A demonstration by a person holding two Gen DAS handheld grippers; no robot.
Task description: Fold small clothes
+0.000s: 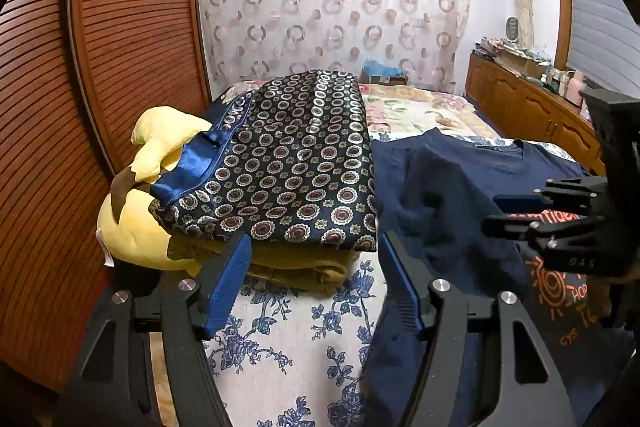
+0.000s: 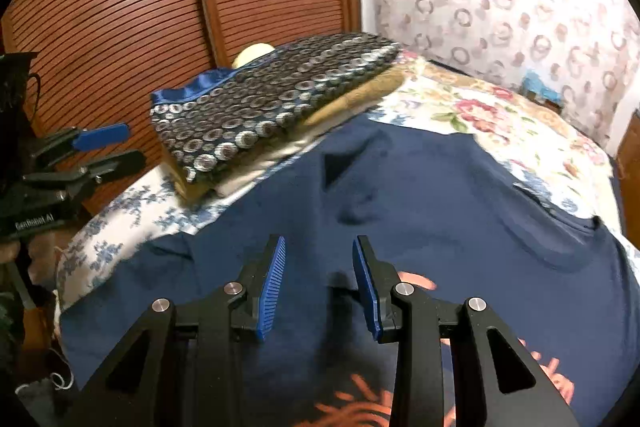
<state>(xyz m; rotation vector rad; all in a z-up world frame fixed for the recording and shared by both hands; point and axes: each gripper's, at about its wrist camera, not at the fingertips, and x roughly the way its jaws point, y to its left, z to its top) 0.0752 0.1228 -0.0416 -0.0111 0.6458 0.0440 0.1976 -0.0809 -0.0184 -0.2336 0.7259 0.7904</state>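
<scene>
- The dark navy cotton T-shirt with an orange sun print [image 2: 420, 195] lies spread on the bed with the blue-flowered white sheet [image 1: 288, 339], printed side up, its collar toward the far right; I judge it is not yet folded.
- Just beside it, to the left, sits a stack of 2 folded pieces: a navy satin garment patterned with round medallions [image 1: 288, 163] on top of a mustard-yellow folded cloth [image 1: 296, 267], leaning against a yellow plush toy [image 1: 160, 147].
- Risk: the shirt has loose ridges near its middle; a fold started over them would probably trap creases and come out lopsided.
- Risk: the shirt's left edge lies close to the stack, so a wide sweep of cloth could nudge or topple the folded pile.
- Risk: a pinch that takes the sheet along with the shirt would drag the bedding up.
- The right gripper [image 2: 318, 287] hovers low over the printed area, tilted downward; its jaws stand partly apart with nothing between them.
- The left gripper [image 1: 316, 283] is held over the sheet between stack and shirt edge, angled down; its jaws are wide apart and empty, the right pad [image 1: 400, 291] over the shirt's edge.
</scene>
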